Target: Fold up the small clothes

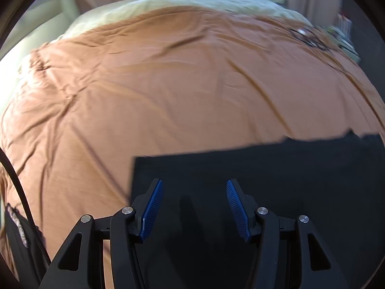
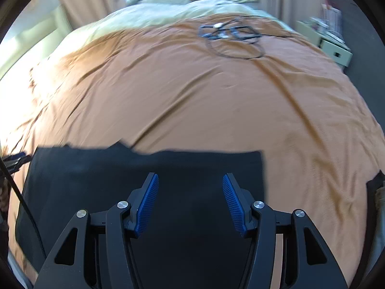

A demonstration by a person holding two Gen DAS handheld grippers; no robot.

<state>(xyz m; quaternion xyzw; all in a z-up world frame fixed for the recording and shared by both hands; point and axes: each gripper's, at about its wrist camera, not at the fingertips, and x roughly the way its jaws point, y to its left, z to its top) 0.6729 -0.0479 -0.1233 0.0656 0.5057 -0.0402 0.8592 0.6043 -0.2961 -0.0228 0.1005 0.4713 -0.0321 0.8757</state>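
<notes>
One dark garment (image 1: 252,168) lies flat on the bed, near its front edge, with straight edges and squared corners; it looks black or navy, and what kind of clothing it is I cannot tell. At its far edge a small flap sticks up unevenly. Both tools hang over it, pointing steeply down. The left tool (image 1: 195,207) has its jaws standing moderately wide with nothing between the blue pads, and the right tool (image 2: 190,201) is the same, apart and empty above the cloth. Judging by the tidy rectangle, at least one fold seems done and the piece released; a further fold, or setting it aside, may remain. Around it spreads the orange bedcover (image 1: 168,84), creased, with a tangle of black cable (image 2: 231,36) farther up and pale bedding (image 2: 149,14) beyond.
</notes>
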